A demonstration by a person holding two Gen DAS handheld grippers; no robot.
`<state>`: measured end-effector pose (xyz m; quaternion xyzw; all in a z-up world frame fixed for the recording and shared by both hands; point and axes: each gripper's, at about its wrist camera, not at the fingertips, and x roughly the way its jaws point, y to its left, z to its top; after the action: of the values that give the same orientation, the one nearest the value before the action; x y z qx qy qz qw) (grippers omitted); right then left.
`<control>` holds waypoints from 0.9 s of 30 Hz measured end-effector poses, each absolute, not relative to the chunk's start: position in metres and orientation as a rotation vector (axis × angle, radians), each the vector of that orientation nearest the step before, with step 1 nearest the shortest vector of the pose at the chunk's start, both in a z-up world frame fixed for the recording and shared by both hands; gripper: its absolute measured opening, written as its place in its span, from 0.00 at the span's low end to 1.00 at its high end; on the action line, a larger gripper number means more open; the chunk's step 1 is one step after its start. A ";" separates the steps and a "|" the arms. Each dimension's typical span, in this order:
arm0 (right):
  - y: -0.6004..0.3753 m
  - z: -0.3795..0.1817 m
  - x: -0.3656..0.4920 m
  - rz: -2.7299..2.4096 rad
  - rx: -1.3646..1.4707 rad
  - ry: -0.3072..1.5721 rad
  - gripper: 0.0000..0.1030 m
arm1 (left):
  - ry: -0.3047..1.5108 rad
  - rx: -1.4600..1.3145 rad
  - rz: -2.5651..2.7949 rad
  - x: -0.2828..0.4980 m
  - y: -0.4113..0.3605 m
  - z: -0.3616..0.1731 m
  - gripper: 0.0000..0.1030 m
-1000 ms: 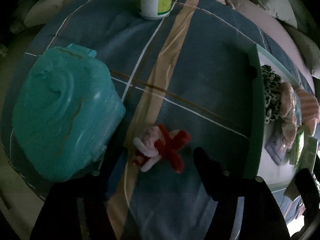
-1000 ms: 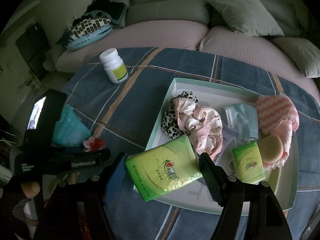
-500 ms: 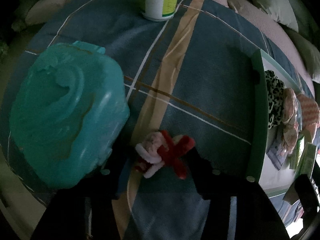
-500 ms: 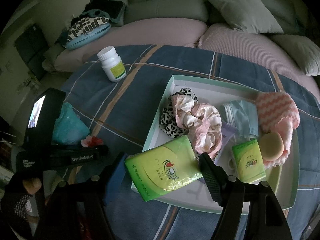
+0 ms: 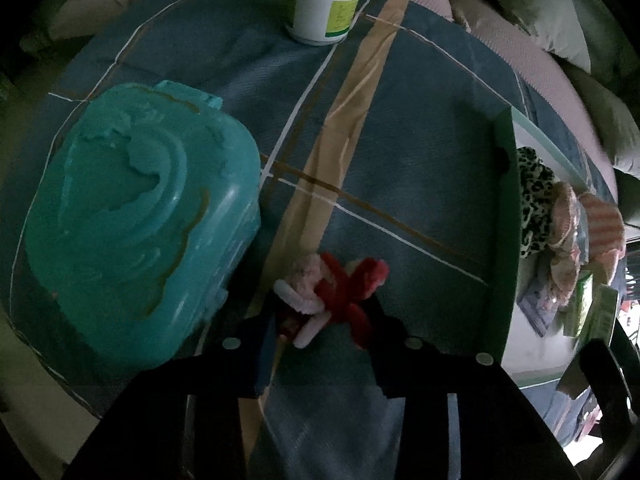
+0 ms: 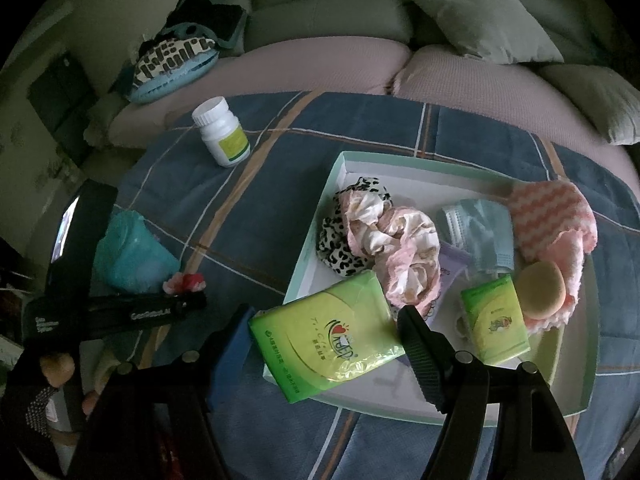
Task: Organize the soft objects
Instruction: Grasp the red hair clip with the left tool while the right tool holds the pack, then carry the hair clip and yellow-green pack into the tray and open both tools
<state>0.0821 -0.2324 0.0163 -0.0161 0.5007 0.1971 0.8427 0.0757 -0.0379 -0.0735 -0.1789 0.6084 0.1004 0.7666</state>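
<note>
A red, pink and white fuzzy flower (image 5: 332,292) lies on the blue plaid cloth beside a teal plastic box (image 5: 132,236). My left gripper (image 5: 324,320) has its jaws closed in around the flower, touching it on both sides. The flower also shows in the right wrist view (image 6: 186,282) at the left gripper's tip. My right gripper (image 6: 324,332) holds a large green tissue pack (image 6: 328,330) over the front left corner of the white tray (image 6: 440,168). The tray holds scrunchies (image 6: 372,232), a pink cloth (image 6: 556,220), a face mask, a small green pack and a round puff.
A white pill bottle (image 6: 222,132) stands at the far side of the cloth, also visible in the left wrist view (image 5: 324,0). A sofa with cushions (image 6: 480,16) runs behind the table. The tray's green wall (image 5: 506,240) is right of the flower.
My left gripper moved forward to the flower and narrowed its jaws around it. The right gripper with the tissue pack stayed almost still.
</note>
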 end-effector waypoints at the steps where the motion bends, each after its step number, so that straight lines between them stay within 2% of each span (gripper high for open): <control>1: -0.234 0.017 0.082 0.413 -0.030 1.055 0.73 | 1.320 -0.393 0.213 0.077 -0.030 -0.076 0.39; 14: -0.272 0.020 0.089 0.289 0.009 1.060 0.73 | 1.227 -0.370 0.031 0.076 -0.066 -0.017 0.38; 20: -0.298 0.007 0.092 0.205 0.023 1.106 0.73 | 1.244 -0.302 -0.115 0.084 -0.119 -0.008 0.38; 27: -0.321 -0.010 0.092 0.117 0.035 1.157 0.73 | 1.310 -0.317 -0.235 0.093 -0.156 -0.030 0.38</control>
<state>0.0924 -0.3211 -0.0105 0.0167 0.5466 0.0553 0.8354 0.0935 -0.1564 -0.0303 -0.1463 0.6050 -0.1087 0.7751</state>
